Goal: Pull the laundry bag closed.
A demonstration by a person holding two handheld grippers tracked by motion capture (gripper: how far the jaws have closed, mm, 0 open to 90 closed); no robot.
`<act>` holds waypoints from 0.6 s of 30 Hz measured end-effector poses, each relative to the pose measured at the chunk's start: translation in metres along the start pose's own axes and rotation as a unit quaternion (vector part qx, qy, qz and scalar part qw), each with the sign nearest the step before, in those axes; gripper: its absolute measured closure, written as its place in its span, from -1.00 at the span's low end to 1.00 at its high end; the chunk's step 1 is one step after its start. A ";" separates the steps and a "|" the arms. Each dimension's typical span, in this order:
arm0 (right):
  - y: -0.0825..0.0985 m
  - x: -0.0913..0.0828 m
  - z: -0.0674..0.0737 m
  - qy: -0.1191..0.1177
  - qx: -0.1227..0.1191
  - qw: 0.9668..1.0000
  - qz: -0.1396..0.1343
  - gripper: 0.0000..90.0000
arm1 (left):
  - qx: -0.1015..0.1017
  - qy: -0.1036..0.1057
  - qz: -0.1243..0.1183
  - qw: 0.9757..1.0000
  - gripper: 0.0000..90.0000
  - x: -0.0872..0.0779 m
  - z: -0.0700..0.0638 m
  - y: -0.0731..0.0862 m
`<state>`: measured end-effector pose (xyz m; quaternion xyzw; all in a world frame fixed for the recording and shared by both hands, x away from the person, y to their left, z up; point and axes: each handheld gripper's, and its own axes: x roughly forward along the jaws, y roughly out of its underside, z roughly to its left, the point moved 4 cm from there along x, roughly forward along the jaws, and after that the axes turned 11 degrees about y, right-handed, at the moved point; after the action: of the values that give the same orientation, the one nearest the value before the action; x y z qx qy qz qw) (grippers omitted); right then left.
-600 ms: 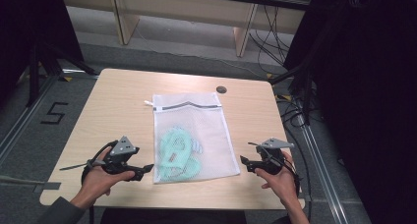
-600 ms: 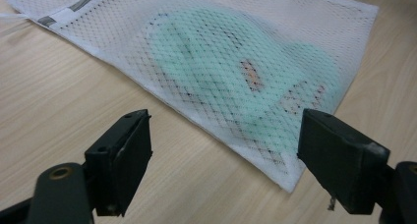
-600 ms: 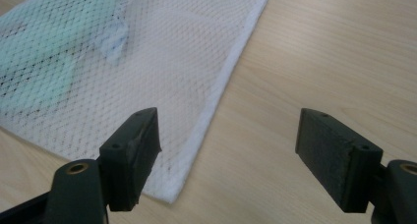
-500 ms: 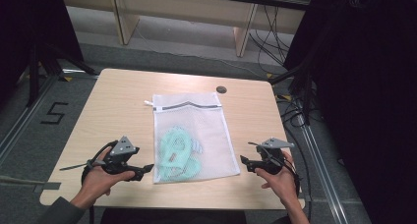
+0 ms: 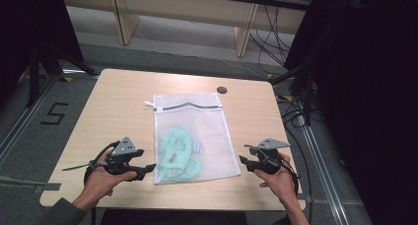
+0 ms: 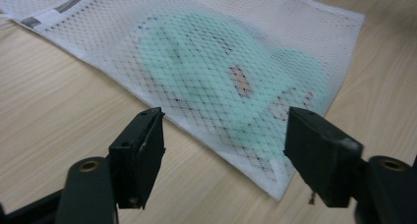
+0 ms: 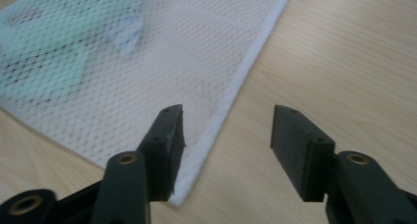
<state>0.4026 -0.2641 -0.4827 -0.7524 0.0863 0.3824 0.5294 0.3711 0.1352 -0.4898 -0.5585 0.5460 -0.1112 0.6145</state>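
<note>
Two grippers sit at the near corners of a white mesh laundry bag [image 5: 190, 136] that lies flat on the table [image 5: 118, 104], and neither has hold of it yet. The left gripper [image 5: 146, 169] has its jaws spread wide with nothing pinched; seen along them in the left gripper view, the bag's near corner [image 6: 275, 187] lies on the wood just ahead, between the two jaws. The right gripper [image 5: 245, 162] is likewise open and empty, and the bag's other near corner [image 7: 182, 197] lies just ahead of its left jaw, partly tucked beneath it, with bare table in front of the other jaw. A mint-green garment [image 5: 177, 153] rests inside the bag, in the half nearer the grippers, while the zipped end [image 5: 187, 106] lies far beyond them.

Judging from this, the work is at its very start: the approach is made, but grasping the corners and whatever handling follows are all left to do.

Against the earlier frames, nothing differs: both hands, both grippers and the bag lie as they did.
</note>
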 end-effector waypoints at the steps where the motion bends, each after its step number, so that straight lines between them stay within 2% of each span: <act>1: 0.000 0.001 0.002 -0.001 -0.013 1.000 0.004 0.26 | 0.008 0.002 0.010 1.000 -0.19 0.000 0.001 0.000; 2: 0.000 0.001 0.002 -0.001 -0.013 1.000 0.004 0.26 | 0.008 0.002 0.010 1.000 -0.11 0.000 0.001 0.000; 3: -0.001 0.005 0.007 -0.002 -0.026 1.000 0.002 0.49 | 0.007 0.004 0.018 1.000 -0.05 0.003 -0.001 0.000; 4: -0.003 0.006 0.008 0.000 -0.039 0.999 0.000 0.57 | 0.005 0.005 0.012 1.000 0.04 0.005 -0.003 0.001; 5: -0.004 0.006 0.011 -0.004 -0.042 0.999 0.010 0.64 | 0.007 0.010 0.012 1.000 0.16 0.007 -0.004 0.001; 7: -0.006 0.009 0.011 -0.002 -0.064 0.998 -0.002 0.75 | 0.032 0.013 0.020 0.999 0.41 0.010 -0.005 0.000; 8: -0.005 0.009 0.013 -0.007 -0.062 0.998 0.012 0.79 | 0.030 0.010 0.018 0.999 0.52 0.013 -0.006 0.001; 9: -0.004 0.010 0.013 -0.007 -0.066 0.998 0.008 0.83 | 0.030 0.010 0.018 0.999 0.63 0.013 -0.006 0.001; 10: -0.004 0.012 0.013 -0.013 -0.070 0.997 0.011 0.87 | 0.031 0.025 0.016 0.999 0.75 0.017 -0.006 0.001; 11: -0.003 0.012 0.014 -0.018 -0.074 0.997 0.014 0.90 | 0.018 0.026 0.015 0.999 0.85 0.018 -0.006 0.001; 12: -0.003 0.012 0.014 -0.018 -0.074 0.997 0.014 0.90 | 0.018 0.026 0.015 0.999 0.92 0.018 -0.006 0.001; 14: -0.004 0.012 0.016 -0.023 -0.082 0.996 0.009 0.97 | 0.012 0.024 0.006 1.000 0.99 0.020 -0.007 0.000; 15: -0.005 0.012 0.018 -0.028 -0.089 0.996 0.005 1.00 | 0.024 0.026 0.004 0.999 0.99 0.022 -0.007 -0.001; 16: -0.005 0.013 0.019 -0.030 -0.091 0.995 0.005 1.00 | 0.027 0.029 0.015 0.999 0.99 0.022 -0.007 -0.001; 17: -0.005 0.015 0.021 -0.033 -0.097 0.995 0.010 1.00 | 0.021 0.029 0.012 0.999 0.99 0.025 -0.008 -0.001; 18: -0.004 0.017 0.023 -0.036 -0.106 0.994 0.015 1.00 | 0.034 0.027 0.015 0.999 0.99 0.026 -0.008 -0.001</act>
<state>0.4057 -0.2379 -0.4949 -0.7884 0.0372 0.4243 0.4438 0.3757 0.1109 -0.5017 -0.5262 0.5664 -0.1356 0.6196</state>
